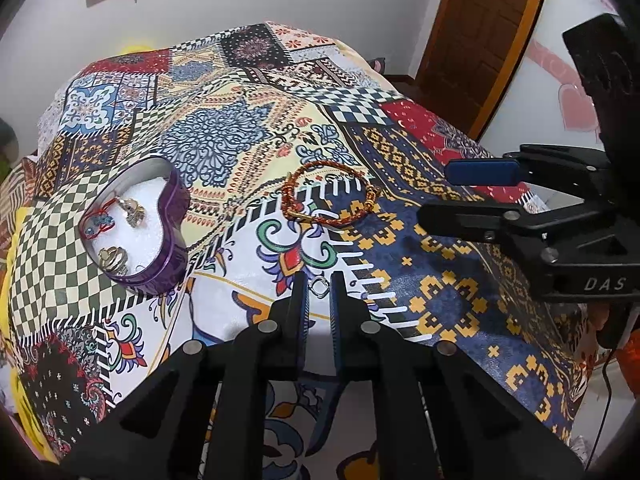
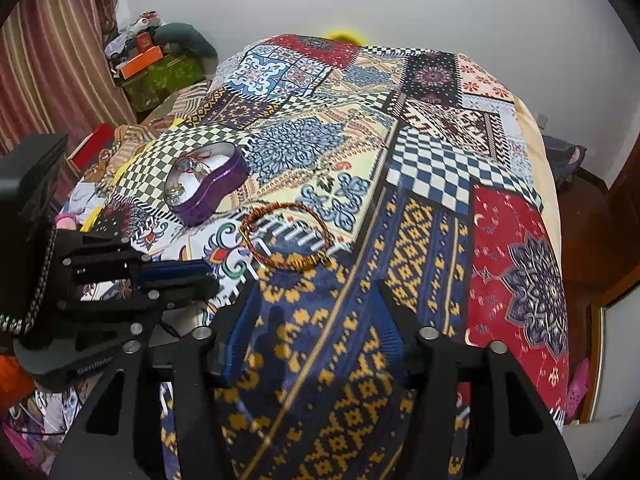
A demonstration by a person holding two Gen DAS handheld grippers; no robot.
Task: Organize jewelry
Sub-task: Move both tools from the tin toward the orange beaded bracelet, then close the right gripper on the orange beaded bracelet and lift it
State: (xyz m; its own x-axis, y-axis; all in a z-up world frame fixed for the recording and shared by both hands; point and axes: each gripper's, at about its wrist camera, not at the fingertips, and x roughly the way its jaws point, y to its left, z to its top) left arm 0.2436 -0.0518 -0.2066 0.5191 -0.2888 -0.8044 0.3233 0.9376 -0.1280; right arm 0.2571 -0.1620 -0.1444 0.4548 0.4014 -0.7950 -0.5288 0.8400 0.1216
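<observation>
one heart-shaped purple tin [image 1: 160,240] is sitting open on the patchwork bedspread [image 1: 440,280], and it is holding what appear to be three pieces: a red cord piece [image 1: 100,224] at its near-left wall, a pale metal cluster [image 1: 134,210] beside it, and a pair of gold-toned rings [image 1: 114,258] toward the front. one red-and-gold beaded bracelet [image 1: 328,196] is lying flat on the cloth, well apart from the tin to its right. one small silver ring [image 1: 319,286] is sitting between the tips of the left gripper [image 1: 319,292], whose jaws are standing narrowly apart on either side of it; whether they are pressing on it cannot be told. the right gripper [image 2: 316,292] is hovering released, jaws wide, just short of the bracelet [image 2: 286,236], with nothing between them. the bedspread is covering a bed in a white-walled room, with a wooden door [image 1: 480,40] on one side and a striped curtain [image 2: 52,60] with cluttered boxes [image 2: 144,60] on the other. the tin's contents are too small to be identified precisely, and the tin [image 2: 208,190] is showing only partly from the right wrist view.
</observation>
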